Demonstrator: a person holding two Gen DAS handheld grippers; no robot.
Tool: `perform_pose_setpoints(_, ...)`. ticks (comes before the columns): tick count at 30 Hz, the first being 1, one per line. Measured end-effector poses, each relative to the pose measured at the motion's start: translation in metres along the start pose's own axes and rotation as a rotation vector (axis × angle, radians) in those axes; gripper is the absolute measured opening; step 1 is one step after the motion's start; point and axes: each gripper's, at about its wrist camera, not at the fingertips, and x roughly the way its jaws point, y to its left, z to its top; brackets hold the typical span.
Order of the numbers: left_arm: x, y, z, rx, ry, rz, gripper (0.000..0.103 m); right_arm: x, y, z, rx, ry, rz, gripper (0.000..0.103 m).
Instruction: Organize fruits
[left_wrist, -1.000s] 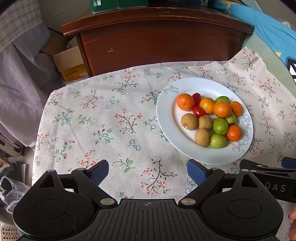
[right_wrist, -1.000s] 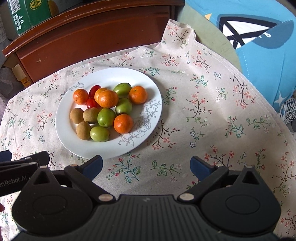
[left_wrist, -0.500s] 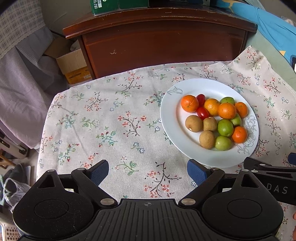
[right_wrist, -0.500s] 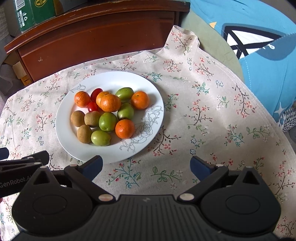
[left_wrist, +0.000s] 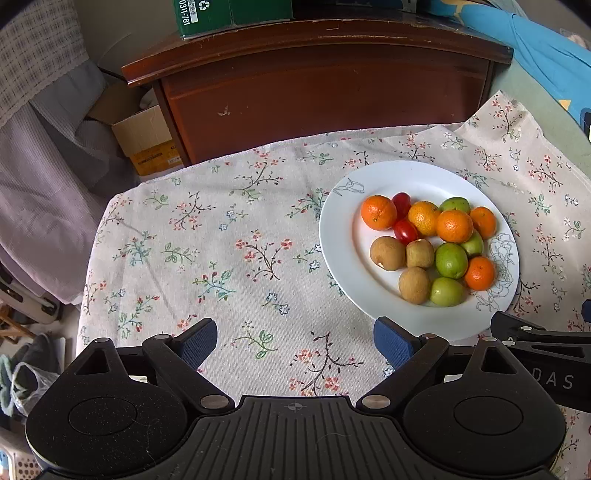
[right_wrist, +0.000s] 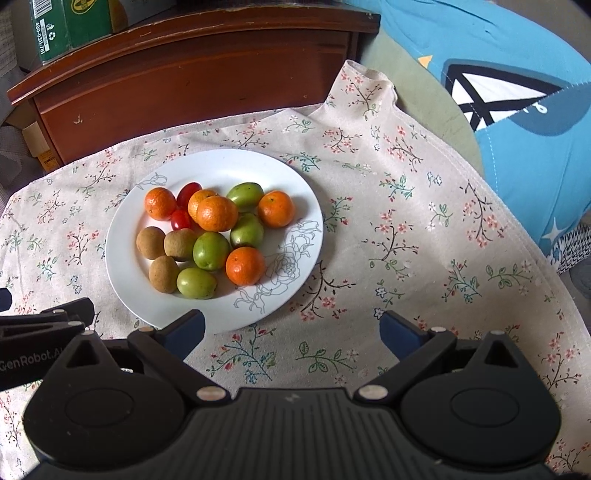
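Observation:
A white plate (left_wrist: 343, 236) (right_wrist: 218, 166) on the floral tablecloth (left_wrist: 221, 240) holds a mixed pile of fruit: several orange tangerines (left_wrist: 378, 212) (right_wrist: 217, 213), several green fruits (left_wrist: 450, 260) (right_wrist: 211, 251), three brown kiwis (left_wrist: 387, 253) (right_wrist: 150, 242) and two red cherry tomatoes (left_wrist: 405, 230) (right_wrist: 181, 219). My left gripper (left_wrist: 295, 341) is open and empty, hovering over the cloth left of and nearer than the plate. My right gripper (right_wrist: 291, 332) is open and empty too, its left finger over the plate's near rim.
A dark wooden cabinet (left_wrist: 325, 92) stands behind the table with a green box (left_wrist: 229, 14) on top. A cardboard box (left_wrist: 144, 136) and grey fabric (left_wrist: 40, 166) lie to the left. A blue cushion (right_wrist: 517, 103) lies to the right.
Both grippers have drawn back and tilted slightly, so the plate sits a little lower and further right in the left view. Nothing was grasped; the fruit has not moved.

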Motion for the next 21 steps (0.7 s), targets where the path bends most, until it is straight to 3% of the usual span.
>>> perform_pose_setpoints(21,0.0045,-0.0012,0.0018,0.0,0.015,0.018,0.093,0.0022,0.0027,0.0005,-0.017,0.005,-0.002,0.1)
